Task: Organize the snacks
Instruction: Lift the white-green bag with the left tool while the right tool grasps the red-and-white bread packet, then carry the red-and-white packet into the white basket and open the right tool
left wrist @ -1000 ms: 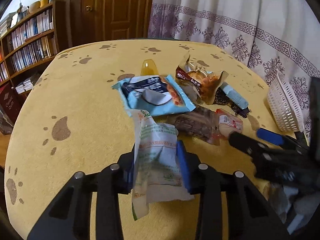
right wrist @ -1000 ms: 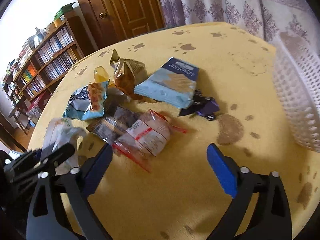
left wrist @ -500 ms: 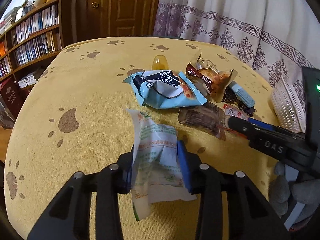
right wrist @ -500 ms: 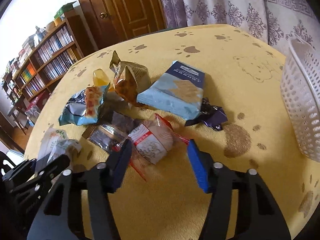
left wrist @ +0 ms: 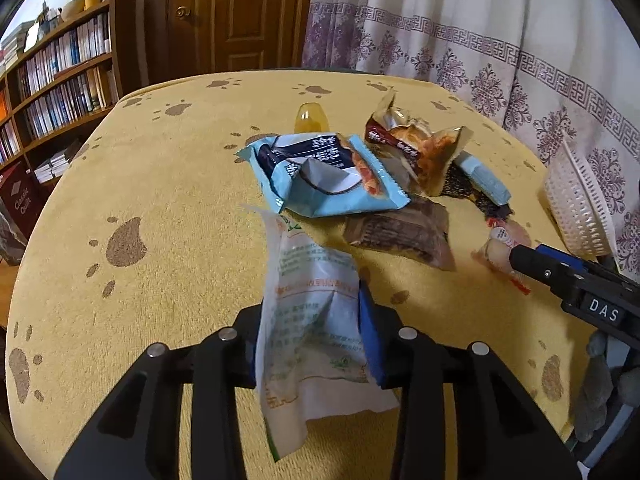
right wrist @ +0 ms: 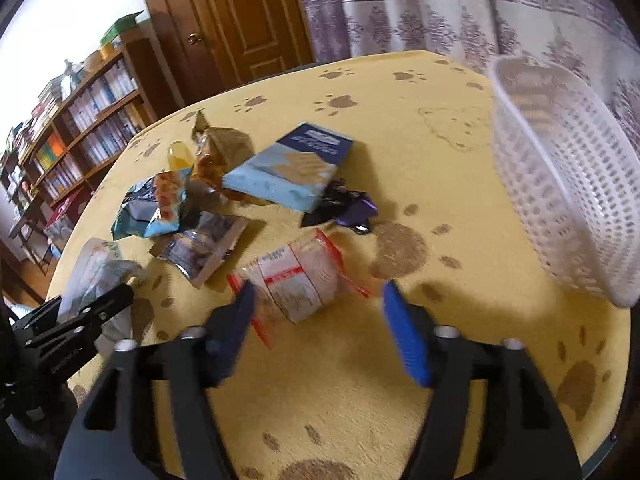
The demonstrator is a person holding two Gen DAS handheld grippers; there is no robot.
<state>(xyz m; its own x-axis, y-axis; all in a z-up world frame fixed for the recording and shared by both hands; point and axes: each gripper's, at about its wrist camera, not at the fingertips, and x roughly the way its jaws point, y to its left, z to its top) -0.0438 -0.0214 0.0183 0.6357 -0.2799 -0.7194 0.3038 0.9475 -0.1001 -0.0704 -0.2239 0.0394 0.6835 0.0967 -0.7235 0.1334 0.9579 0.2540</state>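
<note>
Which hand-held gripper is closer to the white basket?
Right. The right hand-held gripper sits over the red-edged snack pack, with the white basket just to its side. The left hand-held gripper, holding a green-and-white packet, is farther away.

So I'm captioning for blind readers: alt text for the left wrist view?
The left gripper clamps a white-and-green snack packet above a yellow table; more snacks lie piled beyond, near a white basket.

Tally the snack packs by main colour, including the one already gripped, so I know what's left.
Light blue: 2 – crumpled bag, flat box
White/clear: 2 – green-print pack in left gripper, red-edged pack
Brown: 2
Purple: 1
Amber: 1
Total: 8
</note>
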